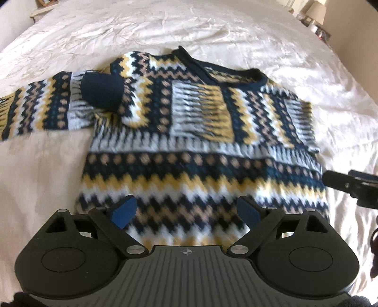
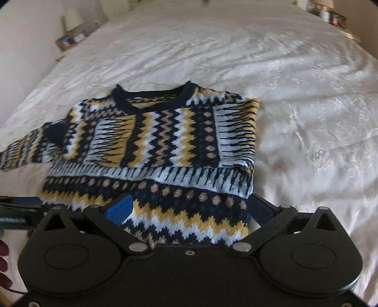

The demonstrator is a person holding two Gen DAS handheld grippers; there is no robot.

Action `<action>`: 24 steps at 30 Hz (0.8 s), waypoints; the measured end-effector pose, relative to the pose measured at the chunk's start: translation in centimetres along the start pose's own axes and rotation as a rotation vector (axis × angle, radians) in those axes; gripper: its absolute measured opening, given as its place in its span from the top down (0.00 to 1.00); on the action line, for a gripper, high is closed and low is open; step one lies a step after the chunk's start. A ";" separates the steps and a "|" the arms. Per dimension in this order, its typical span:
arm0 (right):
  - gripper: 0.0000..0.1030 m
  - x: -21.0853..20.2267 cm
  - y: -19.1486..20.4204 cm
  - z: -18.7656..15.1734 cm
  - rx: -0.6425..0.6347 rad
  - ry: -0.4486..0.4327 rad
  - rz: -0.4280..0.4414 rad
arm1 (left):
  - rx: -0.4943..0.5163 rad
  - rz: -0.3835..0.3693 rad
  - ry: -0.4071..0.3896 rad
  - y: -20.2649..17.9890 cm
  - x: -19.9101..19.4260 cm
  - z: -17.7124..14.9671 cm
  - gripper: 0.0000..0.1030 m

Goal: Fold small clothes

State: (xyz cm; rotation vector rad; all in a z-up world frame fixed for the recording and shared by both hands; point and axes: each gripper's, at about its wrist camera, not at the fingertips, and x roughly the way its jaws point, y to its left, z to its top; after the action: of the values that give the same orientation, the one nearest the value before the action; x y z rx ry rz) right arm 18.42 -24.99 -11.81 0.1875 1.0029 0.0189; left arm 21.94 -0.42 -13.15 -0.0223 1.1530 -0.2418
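Sweater (image 1: 203, 141): a zigzag knit in navy, yellow, white and tan, lying flat on the bed (image 1: 236, 30) with its navy collar (image 1: 226, 73) toward 12 o'clock and its hem toward 6.
Sleeves: one reaches out toward 9 o'clock, and its navy cuff (image 1: 101, 92) is doubled back onto the shoulder; the other is folded in across the chest at 2 o'clock.
Left tool (image 1: 186, 210): blue-padded fingers wide apart, hovering over the hem and gripping nothing.
Right tool (image 2: 189, 207): fingers likewise spread, over the hem's 3 o'clock corner, empty; it also pokes into the left wrist view from 3 o'clock.
Around: a cream, wrinkled bedspread (image 2: 295, 118); a lamp (image 2: 73, 17) and a cluttered nightstand (image 2: 70, 40) at 10 o'clock in the right wrist view; a few cans or jars (image 2: 330, 14) at 1 o'clock.
In the way: nothing lies between either tool and the knit.
Hard to make out: the hem edge is hidden behind both tool bodies; both views are motion-blurred; dark red shapes at 8 o'clock in the right wrist view are cut off and cannot be identified.
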 end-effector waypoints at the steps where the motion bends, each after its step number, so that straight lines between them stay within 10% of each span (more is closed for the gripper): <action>1: 0.01 -0.2 -0.5 -0.2 -0.012 0.003 0.024 | -0.006 0.023 0.006 -0.9 -0.1 -0.6 0.10; 9: 0.01 -2.4 -4.4 -1.8 -0.062 0.012 0.146 | -0.135 0.104 0.062 -7.8 0.0 -5.5 0.10; 24: 0.01 -3.0 -8.5 -2.1 -0.067 0.037 0.287 | -0.072 0.199 0.154 -14.9 0.4 -5.9 0.10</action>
State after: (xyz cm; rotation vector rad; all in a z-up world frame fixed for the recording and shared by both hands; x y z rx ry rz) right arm 14.45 -33.31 -11.78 0.2695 1.0036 0.3182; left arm 14.10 -14.34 -13.86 0.0484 1.3074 -0.0255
